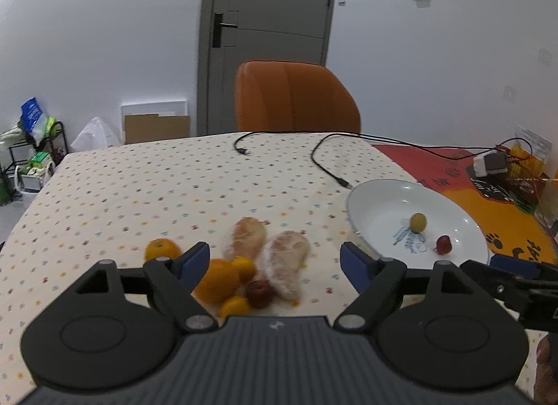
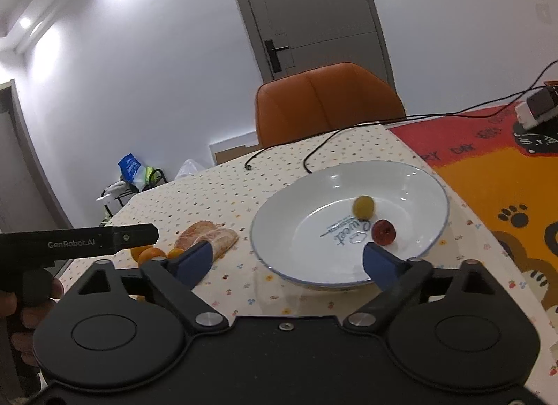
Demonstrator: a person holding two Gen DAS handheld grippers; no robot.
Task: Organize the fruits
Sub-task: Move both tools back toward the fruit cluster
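Observation:
A white plate point(image 2: 279, 223) point(image 1: 376, 203) holds a yellow-green fruit point(image 2: 363, 205) point(image 1: 417, 221) and a small red fruit point(image 2: 383, 231) point(image 1: 443, 244). Left of the plate, on the dotted tablecloth, lie two peeled pomelo segments point(image 1: 247, 236) point(image 1: 287, 264) point(image 2: 209, 236), an orange point(image 1: 216, 281), small yellow-orange fruits point(image 1: 234, 305) point(image 1: 161, 248) and a dark red fruit point(image 1: 258, 292). My left gripper point(image 1: 275, 265) hangs open just above this pile, empty. Over the plate's near rim my right gripper point(image 2: 289, 262) is open and empty too.
A black cable point(image 1: 324, 164) lies across the table's far part, near the plate. An orange chair point(image 1: 293, 98) stands behind the table. A red-and-orange mat point(image 2: 505, 178) with a small box point(image 2: 537, 105) covers the right side. The left gripper's body point(image 2: 80, 241) shows at the right view's left edge.

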